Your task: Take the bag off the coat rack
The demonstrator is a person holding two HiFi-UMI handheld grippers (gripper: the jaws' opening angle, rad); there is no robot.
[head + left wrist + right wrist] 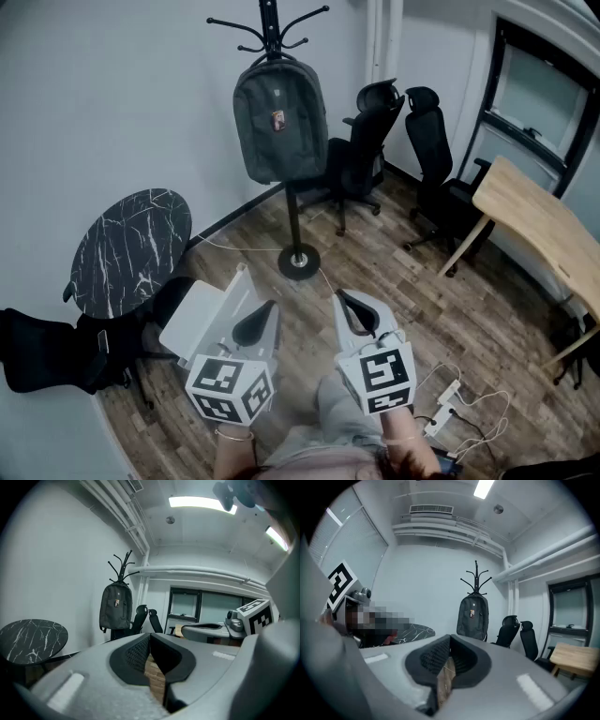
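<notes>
Floor (pixel 375 267) lies open between shut left claw (pixel 263 317), shut right claw (pixel 351 309) and bag (pixel 279 120).

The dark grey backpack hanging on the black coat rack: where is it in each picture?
Head view: dark grey backpack top centre.
Left gripper view: backpack left of centre.
Right gripper view: backpack slightly right of centre.
Shared landmark: two black office chairs, just right of it everywhere.

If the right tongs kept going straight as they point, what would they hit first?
Probably the backpack on the coat rack, slightly right of where the right tongs aim; nothing nearer shows, though depth is unclear.
</notes>
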